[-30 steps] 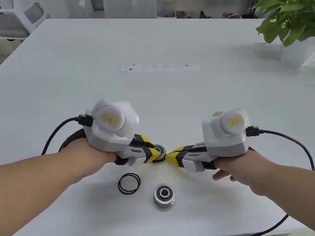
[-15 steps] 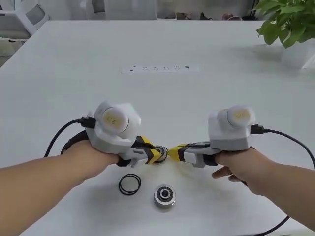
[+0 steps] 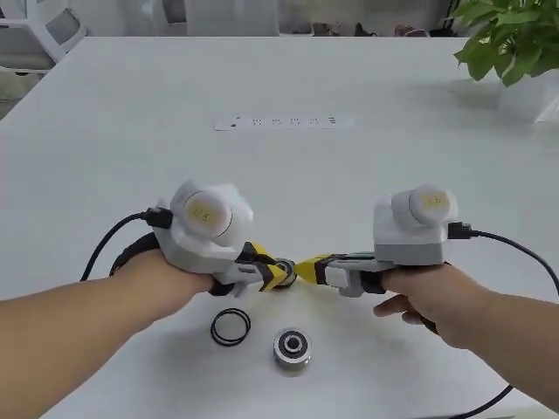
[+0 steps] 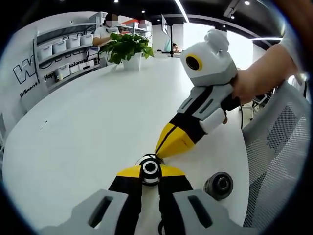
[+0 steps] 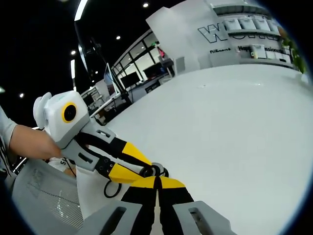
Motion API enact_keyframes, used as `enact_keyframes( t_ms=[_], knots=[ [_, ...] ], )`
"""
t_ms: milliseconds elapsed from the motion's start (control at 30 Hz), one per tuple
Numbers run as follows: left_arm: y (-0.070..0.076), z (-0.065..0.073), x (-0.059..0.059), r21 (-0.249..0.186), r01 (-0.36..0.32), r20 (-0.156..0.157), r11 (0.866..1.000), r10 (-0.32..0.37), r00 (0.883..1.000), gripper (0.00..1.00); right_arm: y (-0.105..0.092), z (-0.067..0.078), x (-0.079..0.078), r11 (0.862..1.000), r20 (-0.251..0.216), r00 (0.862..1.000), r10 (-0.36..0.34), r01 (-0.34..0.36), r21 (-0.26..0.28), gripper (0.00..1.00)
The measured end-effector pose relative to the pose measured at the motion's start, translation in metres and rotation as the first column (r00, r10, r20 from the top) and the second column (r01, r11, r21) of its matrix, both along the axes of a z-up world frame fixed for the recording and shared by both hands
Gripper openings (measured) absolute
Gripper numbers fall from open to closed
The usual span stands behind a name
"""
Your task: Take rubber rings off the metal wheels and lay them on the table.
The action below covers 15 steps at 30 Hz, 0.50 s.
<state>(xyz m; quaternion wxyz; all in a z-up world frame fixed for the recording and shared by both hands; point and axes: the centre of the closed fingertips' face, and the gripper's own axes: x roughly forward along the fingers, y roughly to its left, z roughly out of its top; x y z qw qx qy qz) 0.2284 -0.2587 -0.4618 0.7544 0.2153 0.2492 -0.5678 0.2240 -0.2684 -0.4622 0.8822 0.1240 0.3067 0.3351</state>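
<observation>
Our left gripper (image 3: 276, 272) is clamped on a wheel (image 3: 285, 270), and in the left gripper view the yellow jaw tips sit on either side of it with its face turned toward the camera. A dark band around its rim suggests to us that rubber is still on it. From 3 o'clock in the head view, our right gripper (image 3: 302, 269) comes in with its jaws pressed together and its tips touching the wheel's edge. We cannot tell whether any rubber is caught between those tips. Just beside the wheel, at about 7 o'clock, two black rings (image 3: 230, 327) lie overlapping on the table (image 3: 288, 183). At 6 o'clock a second wheel (image 3: 291, 346) rests flat. It looks stripped to metal, though we cannot be certain of that. Our judgement is that the task is partly done, with one wheel apparently finished and its rings laid down. The wheel in our grip still has to be peeled and its rubber set beside the others. Farther out at 12 o'clock a white power strip (image 3: 284, 121) lies on the table, and at 1 o'clock a potted plant (image 3: 502, 35) stands at the far edge.
</observation>
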Motion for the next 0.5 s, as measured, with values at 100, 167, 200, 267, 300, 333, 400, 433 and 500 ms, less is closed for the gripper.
enact_keyframes(
  t_ms=[100, 167, 200, 267, 300, 333, 400, 433, 500],
  knots=[
    [0.0000, 0.0000, -0.0001, 0.003, 0.001, 0.001, 1.000, -0.001, 1.000, 0.06, 0.0022, 0.0011, -0.0006, 1.000, 0.002, 1.000, 0.004, -0.004, 0.006, 0.00],
    [0.0000, 0.0000, -0.0002, 0.003, 0.002, 0.000, 1.000, -0.002, 1.000, 0.06, 0.0041, 0.0021, -0.0015, 1.000, 0.004, 1.000, 0.009, -0.009, 0.008, 0.00],
    [0.0000, 0.0000, -0.0003, 0.003, 0.002, 0.000, 1.000, -0.002, 1.000, 0.06, 0.0045, 0.0023, -0.0015, 1.000, 0.006, 1.000, 0.011, -0.011, 0.009, 0.00],
    [-0.0001, -0.0001, -0.0003, 0.003, 0.002, -0.001, 1.000, -0.002, 1.000, 0.06, 0.0056, 0.0031, -0.0018, 1.000, 0.005, 1.000, 0.014, -0.014, 0.016, 0.00],
    [-0.0001, -0.0001, -0.0003, 0.002, 0.002, -0.001, 1.000, -0.002, 1.000, 0.06, 0.0063, 0.0033, -0.0022, 1.000, 0.009, 1.000, 0.019, -0.019, 0.011, 0.00],
    [-0.0001, -0.0001, -0.0004, 0.002, 0.002, -0.001, 1.000, -0.002, 1.000, 0.06, 0.0066, 0.0034, -0.0023, 1.000, 0.010, 1.000, 0.021, -0.021, 0.010, 0.00],
    [-0.0001, -0.0003, -0.0006, 0.001, 0.002, -0.002, 1.000, -0.002, 1.000, 0.06, 0.0070, 0.0038, -0.0027, 1.000, 0.011, 1.000, 0.024, -0.024, 0.014, 0.00],
    [-0.0001, -0.0003, -0.0009, 0.001, 0.003, -0.002, 1.000, -0.003, 1.000, 0.06, 0.0072, 0.0041, -0.0030, 1.000, 0.011, 1.000, 0.024, -0.024, 0.017, 0.00],
    [-0.0004, -0.0003, -0.0017, 0.001, 0.007, -0.003, 1.000, -0.007, 1.000, 0.06, 0.0100, 0.0063, -0.0045, 0.999, 0.012, 0.999, 0.031, -0.031, 0.036, 0.00]
  ],
)
